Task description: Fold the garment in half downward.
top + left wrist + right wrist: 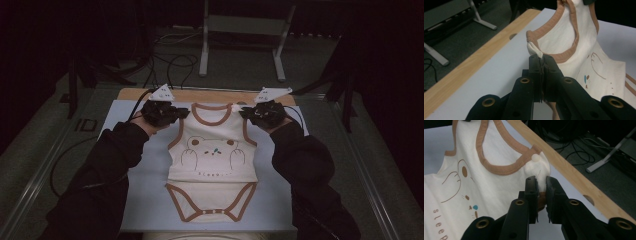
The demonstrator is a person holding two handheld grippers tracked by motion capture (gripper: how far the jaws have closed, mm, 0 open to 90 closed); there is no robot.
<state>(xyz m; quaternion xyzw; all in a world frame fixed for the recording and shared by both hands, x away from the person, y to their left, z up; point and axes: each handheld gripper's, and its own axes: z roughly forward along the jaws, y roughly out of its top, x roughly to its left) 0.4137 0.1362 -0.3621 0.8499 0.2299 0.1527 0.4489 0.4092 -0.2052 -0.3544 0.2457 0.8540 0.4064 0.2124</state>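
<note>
Both claws clamped on the baby bodysuit point(212, 150), one per shoulder strap.

High view: left claw point(184, 113) pinches the left strap, right claw point(243, 113) the right one. Bodysuit lies face up on the white worktop point(135, 200), neck end at the far side, crotch snaps toward me. Top edge looks raised between my claws, rest lies flat.

Left gripper view: left claw point(541, 58) jaws fully together on a thin fold of strap tip, cream lining poking out past the tan trim. Neckline curves up and away, so fabric hangs from the pinch.

Right gripper view: right claw point(540, 181) jaws nearly together on a thicker bunch, with a snap button point(535, 157) just above the grip. Bear print point(456, 178) visible at left.

Handling read: light, soft cotton knit, zero stiffness, sags wherever unsupported. Not fragile, not slippery. Ribbed tan trim is the best hold: doubled, seamed, won't stretch out. Left grip is shallow, my guess is it could slip under a tug. Keep both straps level.
</note>
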